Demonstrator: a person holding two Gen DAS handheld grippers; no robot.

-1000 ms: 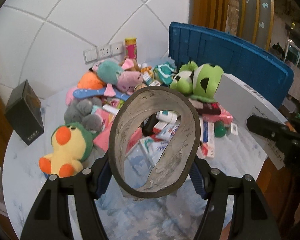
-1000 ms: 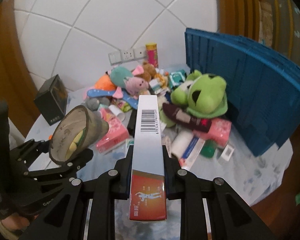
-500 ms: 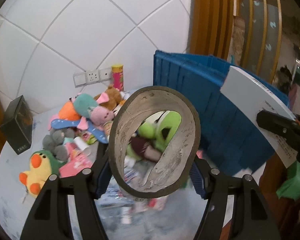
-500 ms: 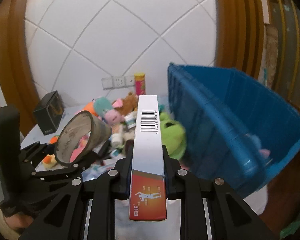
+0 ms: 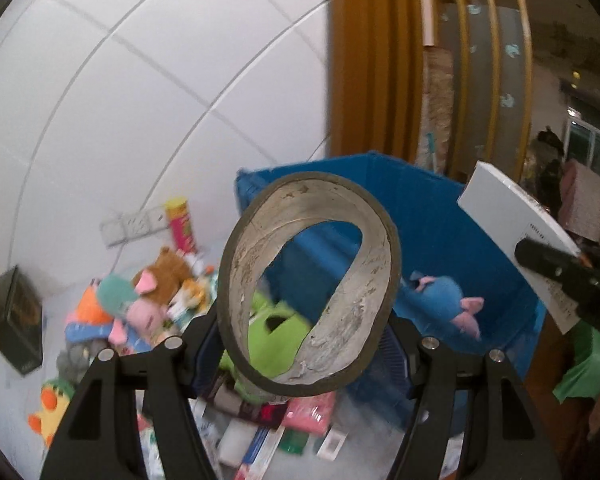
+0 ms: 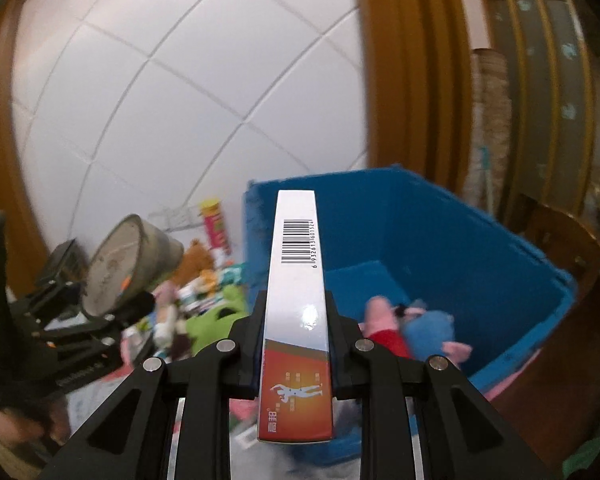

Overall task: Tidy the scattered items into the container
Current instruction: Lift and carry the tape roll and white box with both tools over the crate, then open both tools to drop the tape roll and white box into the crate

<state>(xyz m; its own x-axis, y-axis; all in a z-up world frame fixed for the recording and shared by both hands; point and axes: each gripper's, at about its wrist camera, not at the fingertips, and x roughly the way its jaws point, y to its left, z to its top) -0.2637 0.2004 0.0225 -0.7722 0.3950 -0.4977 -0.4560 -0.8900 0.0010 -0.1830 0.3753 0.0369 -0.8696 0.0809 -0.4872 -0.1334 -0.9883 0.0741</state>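
A pale marbled worktop carries a blue plastic crate at its right, a black box at the left edge, and between them a heap of plush toys, with a yellow duck, a green frog, pink packets and small cartons.

Both grippers are rising and swinging right, away from the toy pile on the desk. The blue bin is coming into full view, its interior and a blue plush now showing beneath the carried box and tape roll.
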